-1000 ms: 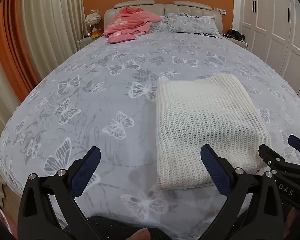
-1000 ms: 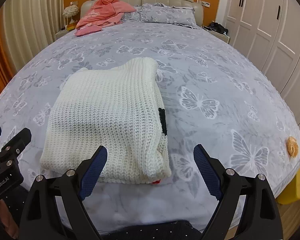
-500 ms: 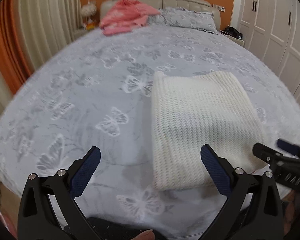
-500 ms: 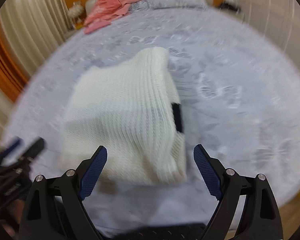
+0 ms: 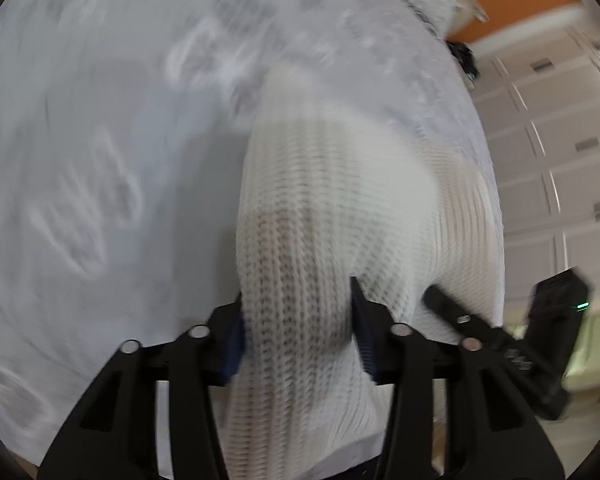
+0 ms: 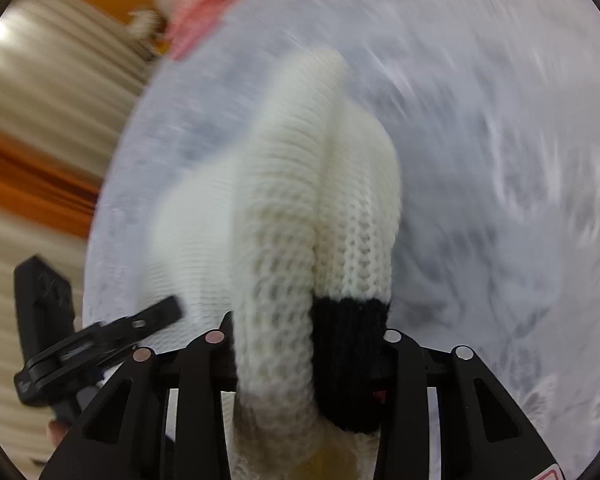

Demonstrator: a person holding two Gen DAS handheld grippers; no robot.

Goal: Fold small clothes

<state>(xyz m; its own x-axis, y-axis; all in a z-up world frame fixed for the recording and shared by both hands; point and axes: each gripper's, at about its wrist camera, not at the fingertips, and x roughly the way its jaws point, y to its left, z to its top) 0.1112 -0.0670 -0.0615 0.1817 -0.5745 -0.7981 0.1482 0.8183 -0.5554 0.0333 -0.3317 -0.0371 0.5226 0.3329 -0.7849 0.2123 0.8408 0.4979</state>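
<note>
A big bed [image 5: 100, 160] fills the frame. Pink clothes [image 6: 204, 0] top left; white doors [image 5: 548, 168] right.

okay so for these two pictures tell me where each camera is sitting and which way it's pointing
Left wrist: on the left tool, looking along its fingers at the white knit sweater it clamps, over the bedspread; the right tool shows at right.
Right wrist: on the right tool, shut on the sweater's black-trimmed edge; the left tool shows at left.
Shared: sweater, bedspread, each other's tool.
</note>
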